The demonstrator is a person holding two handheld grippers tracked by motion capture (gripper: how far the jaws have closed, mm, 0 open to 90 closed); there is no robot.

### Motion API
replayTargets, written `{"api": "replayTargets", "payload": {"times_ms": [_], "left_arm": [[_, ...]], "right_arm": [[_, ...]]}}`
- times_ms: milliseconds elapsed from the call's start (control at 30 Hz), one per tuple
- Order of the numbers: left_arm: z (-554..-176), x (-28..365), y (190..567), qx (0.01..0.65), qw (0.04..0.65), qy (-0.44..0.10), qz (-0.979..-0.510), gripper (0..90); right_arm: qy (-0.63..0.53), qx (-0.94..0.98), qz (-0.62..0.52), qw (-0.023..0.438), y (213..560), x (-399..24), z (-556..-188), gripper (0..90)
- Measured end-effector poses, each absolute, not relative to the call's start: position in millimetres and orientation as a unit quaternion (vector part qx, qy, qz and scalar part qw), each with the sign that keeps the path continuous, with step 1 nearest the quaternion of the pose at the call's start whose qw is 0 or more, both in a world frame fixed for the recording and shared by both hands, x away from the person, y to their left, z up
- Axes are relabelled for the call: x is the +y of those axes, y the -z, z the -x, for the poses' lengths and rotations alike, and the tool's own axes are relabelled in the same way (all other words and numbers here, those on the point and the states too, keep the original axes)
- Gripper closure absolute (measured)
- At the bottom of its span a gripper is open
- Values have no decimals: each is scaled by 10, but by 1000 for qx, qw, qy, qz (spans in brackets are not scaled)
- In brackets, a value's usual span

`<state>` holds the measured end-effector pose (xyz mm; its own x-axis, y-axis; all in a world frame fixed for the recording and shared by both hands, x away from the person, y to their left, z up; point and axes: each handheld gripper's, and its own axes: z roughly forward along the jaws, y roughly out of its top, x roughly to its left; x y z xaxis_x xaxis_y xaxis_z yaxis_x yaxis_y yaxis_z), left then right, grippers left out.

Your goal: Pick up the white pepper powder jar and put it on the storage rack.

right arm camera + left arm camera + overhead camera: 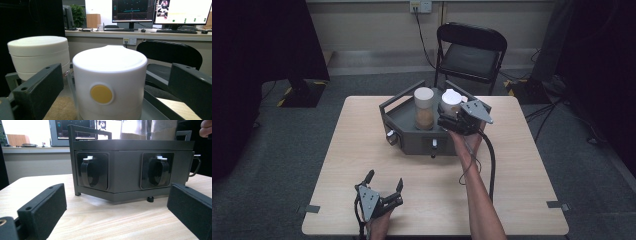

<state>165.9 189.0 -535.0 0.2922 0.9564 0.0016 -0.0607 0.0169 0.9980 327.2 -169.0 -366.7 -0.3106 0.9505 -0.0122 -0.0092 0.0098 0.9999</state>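
The jar (pixel 110 85) was white-lidded, with a round yellow dot on the lid's side (brown powder showed below). It stood in the dark tray (pixel 404 117) between the right gripper's (pixel 451 121) fingers, spread wide and clear of it. The left gripper's (pixel 384 186) fingers gaped too, empty, over the bench (pixel 362 150).

Tray (pixel 398 119): on the table (pixel 362 165), at the far middle, ahead of you.
Jars: two stand in the tray, the left jar (pixel 424 107) just beside the right jar (pixel 451 102).
Your right gripper (pixel 447 121): at the right jar, a jaw on either side.
Your left gripper (pixel 384 181): on the table's near edge, well apart from the tray.
Chair (pixel 470 52): behind the table.
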Motion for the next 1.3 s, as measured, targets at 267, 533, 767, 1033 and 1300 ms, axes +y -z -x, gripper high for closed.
{"api": "replayTargets", "payload": {"times_ms": [267, 533, 767, 1033, 1300], "left_arm": [[-1660, 1890, 5349, 407, 586, -434, -551, 17], [-1659, 1892, 5347, 406, 585, -435, -551, 18], [-1659, 1890, 5349, 407, 585, -434, -551, 19], [-1660, 1890, 5350, 407, 586, -434, -551, 19], [-1660, 1890, 5349, 407, 586, -434, -551, 19]], "right_arm": [[-580, 567, -410, 417, 3698, -1725, -3189, 0], [-586, 562, -412, 413, 3736, -1764, -3105, 0], [-585, 563, -414, 412, 3754, -1767, -2998, 0], [-582, 562, -418, 413, 3763, -1776, -2938, 0], [-583, 561, -420, 411, 3807, -1804, -2852, 0]]}}
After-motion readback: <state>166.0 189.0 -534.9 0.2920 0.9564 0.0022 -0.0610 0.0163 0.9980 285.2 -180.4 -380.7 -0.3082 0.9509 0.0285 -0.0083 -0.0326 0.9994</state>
